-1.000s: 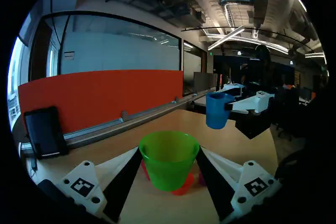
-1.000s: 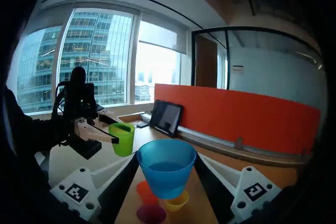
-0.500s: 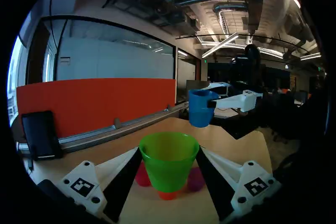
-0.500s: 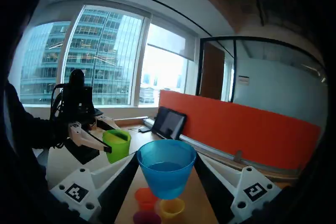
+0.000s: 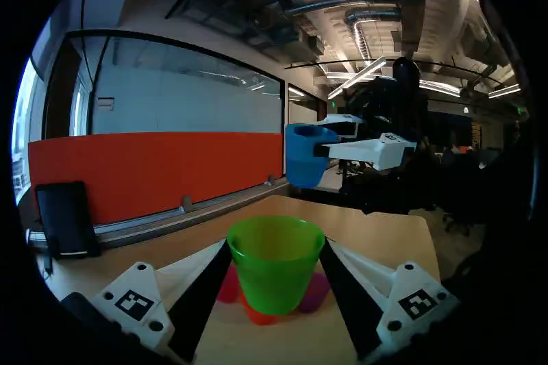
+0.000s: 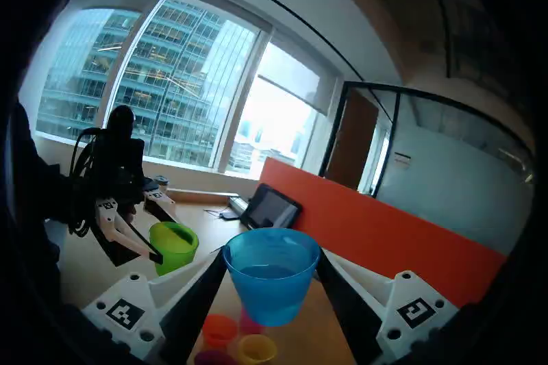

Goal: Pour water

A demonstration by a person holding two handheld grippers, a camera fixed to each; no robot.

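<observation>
My right gripper (image 6: 272, 263) clamps blue cup (image 6: 272, 293), water inside. Light, thin plastic, sloshy, I judge; best held mid-wall, gently. Left gripper (image 5: 274, 259) clamps green cup (image 5: 275, 286) likewise.

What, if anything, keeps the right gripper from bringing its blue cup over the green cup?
Probably nothing: the right gripper holds the blue cup in open air, higher than the green cup in the left gripper, with no object between them.
</observation>
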